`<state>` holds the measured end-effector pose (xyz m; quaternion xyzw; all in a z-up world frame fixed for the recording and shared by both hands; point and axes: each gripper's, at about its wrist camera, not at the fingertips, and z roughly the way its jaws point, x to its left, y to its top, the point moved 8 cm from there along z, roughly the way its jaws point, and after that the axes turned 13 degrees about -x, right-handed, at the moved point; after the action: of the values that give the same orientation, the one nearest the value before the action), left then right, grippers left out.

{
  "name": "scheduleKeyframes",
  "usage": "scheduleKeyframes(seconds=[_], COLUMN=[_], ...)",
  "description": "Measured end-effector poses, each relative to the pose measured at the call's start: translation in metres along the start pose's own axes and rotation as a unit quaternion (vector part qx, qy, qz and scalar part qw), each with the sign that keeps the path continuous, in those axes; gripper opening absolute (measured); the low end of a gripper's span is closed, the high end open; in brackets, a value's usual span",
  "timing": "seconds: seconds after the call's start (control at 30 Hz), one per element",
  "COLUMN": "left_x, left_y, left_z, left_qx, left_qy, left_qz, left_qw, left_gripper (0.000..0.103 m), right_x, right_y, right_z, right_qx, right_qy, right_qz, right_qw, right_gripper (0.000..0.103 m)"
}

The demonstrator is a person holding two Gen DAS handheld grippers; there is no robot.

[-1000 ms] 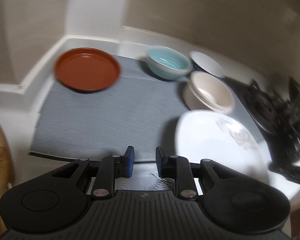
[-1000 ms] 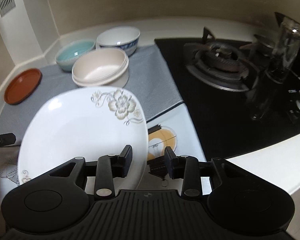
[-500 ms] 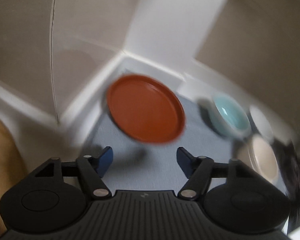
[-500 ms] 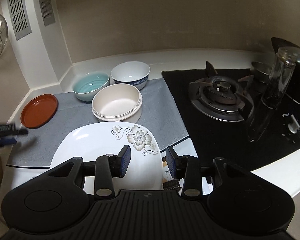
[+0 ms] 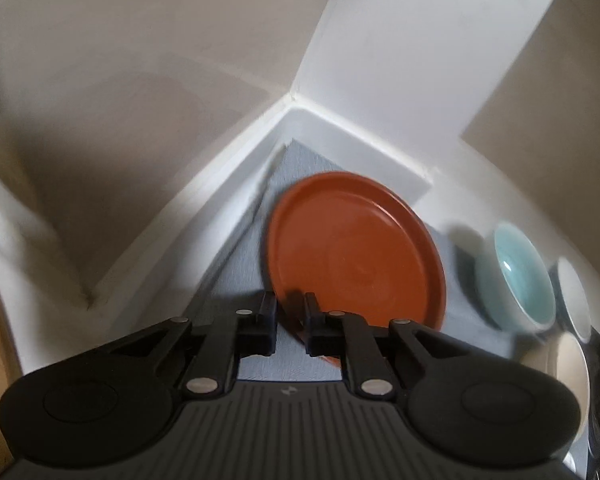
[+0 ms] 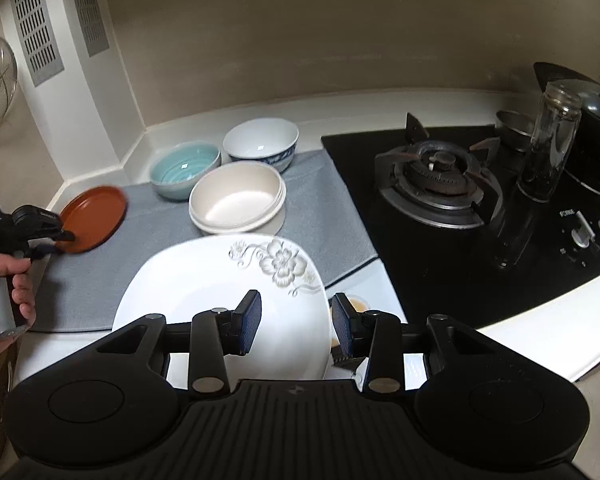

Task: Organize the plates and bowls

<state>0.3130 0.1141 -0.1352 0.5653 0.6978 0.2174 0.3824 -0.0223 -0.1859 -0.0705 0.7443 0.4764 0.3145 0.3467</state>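
Three bowls point(image 6: 238, 196) stand empty on the grey mat point(image 6: 324, 208): cream, teal, and white with blue trim. Two plates are present. Left tongs point(image 5: 290, 312) are closing on the near rim of the terracotta plate point(image 5: 356, 252), which sits at the mat's corner near the wall. Right tongs point(image 6: 296, 320) stand partly apart over the edge of the white floral plate point(image 6: 220, 292), not gripping it, at the bench point(image 6: 540, 320) front edge.
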Motion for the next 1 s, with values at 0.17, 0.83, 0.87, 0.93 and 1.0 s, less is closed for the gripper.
scheduleKeyframes(seconds=[0.17, 0.83, 0.87, 0.93, 1.0], left_x=[0.006, 0.055, 0.056, 0.058, 0.059], left_y=[-0.027, -0.091, -0.092, -0.093, -0.092], left_z=[-0.033, -0.147, -0.15, -0.152, -0.155], left_qx=[0.025, 0.099, 0.095, 0.088, 0.082], left_qy=[-0.02, -0.059, -0.058, -0.052, -0.049], left_qz=[0.035, 0.129, 0.132, 0.132, 0.127], left_qw=[0.9988, 0.9849, 0.9849, 0.9859, 0.9873], left_gripper=[0.013, 0.015, 0.015, 0.015, 0.016], right_x=[0.004, 0.155, 0.164, 0.182, 0.198], right_y=[0.001, 0.027, 0.026, 0.021, 0.012], right_z=[0.002, 0.025, 0.029, 0.038, 0.046], right_qx=[-0.002, -0.001, 0.005, 0.019, 0.04], right_qy=[0.01, 0.251, 0.259, 0.27, 0.279], right_qz=[0.0, -0.104, -0.106, -0.114, -0.125], right_qw=[1.0, 0.962, 0.96, 0.956, 0.951], right_gripper=[0.042, 0.042, 0.042, 0.042, 0.041])
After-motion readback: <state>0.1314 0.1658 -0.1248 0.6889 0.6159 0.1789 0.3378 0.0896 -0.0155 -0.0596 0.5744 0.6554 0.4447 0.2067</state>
